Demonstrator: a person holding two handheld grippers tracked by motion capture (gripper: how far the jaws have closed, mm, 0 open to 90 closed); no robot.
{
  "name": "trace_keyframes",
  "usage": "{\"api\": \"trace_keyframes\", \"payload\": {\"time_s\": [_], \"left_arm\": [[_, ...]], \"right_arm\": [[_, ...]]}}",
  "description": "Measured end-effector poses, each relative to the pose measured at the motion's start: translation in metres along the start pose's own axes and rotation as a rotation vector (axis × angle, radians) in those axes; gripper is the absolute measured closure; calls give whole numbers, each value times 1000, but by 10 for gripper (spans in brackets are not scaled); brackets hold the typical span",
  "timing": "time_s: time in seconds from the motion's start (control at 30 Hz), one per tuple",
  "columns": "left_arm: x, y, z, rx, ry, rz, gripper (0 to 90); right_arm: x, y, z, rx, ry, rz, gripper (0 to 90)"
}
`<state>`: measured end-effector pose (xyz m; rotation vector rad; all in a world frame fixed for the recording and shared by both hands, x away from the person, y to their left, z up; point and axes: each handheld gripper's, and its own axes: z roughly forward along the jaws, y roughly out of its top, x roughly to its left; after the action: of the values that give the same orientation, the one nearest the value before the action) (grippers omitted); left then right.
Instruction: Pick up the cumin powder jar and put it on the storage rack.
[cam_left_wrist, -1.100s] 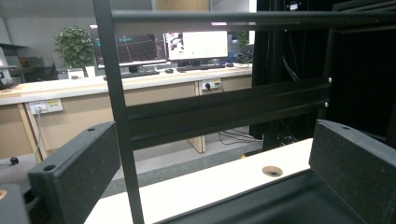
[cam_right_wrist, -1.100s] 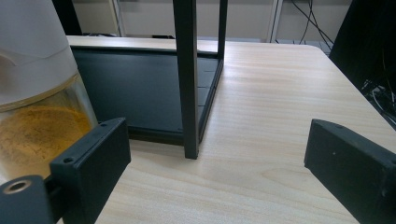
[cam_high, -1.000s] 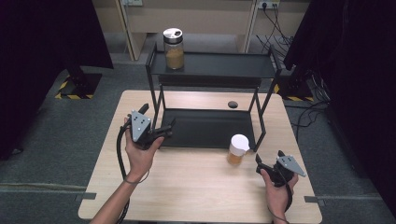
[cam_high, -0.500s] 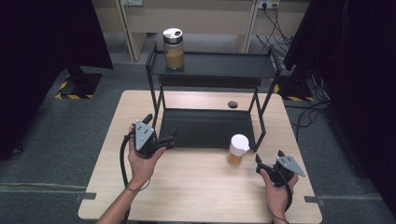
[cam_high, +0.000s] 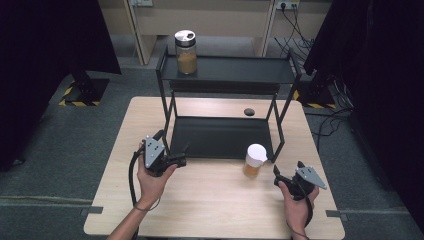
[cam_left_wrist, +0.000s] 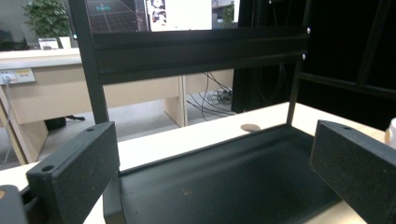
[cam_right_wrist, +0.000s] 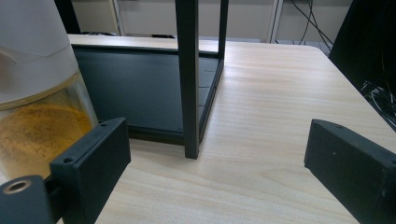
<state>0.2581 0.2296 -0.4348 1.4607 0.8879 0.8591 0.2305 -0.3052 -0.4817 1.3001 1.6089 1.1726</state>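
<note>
On table front, right of centre: white-capped jar (cam_high: 255, 160) of yellow-brown powder, upright, just outside rack (cam_high: 225, 70) front-right leg; right gripper (cam_high: 280, 176) near it, to its right, jaws spread, empty; left gripper (cam_high: 181, 156) at lower shelf's front-left corner, jaws spread, empty; second jar (cam_high: 186, 52) on top shelf.

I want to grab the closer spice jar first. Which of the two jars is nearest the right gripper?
The white-capped jar standing on the table just left of the right gripper; the other jar sits on the rack's top shelf, far off.
</note>
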Motion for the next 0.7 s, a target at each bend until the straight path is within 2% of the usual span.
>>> {"api": "trace_keyframes", "payload": {"time_s": [0.23, 0.3, 0.7], "left_arm": [[2, -9, -3, 15, -15, -11, 6], [3, -13, -4, 25, -34, -16, 6], [7, -34, -6, 70, -59, -35, 4]], "right_arm": [[0, 0, 0, 1, 0, -2, 72], [0, 0, 0, 1, 1, -5, 72], [1, 0, 0, 0, 1, -10, 72]]}}
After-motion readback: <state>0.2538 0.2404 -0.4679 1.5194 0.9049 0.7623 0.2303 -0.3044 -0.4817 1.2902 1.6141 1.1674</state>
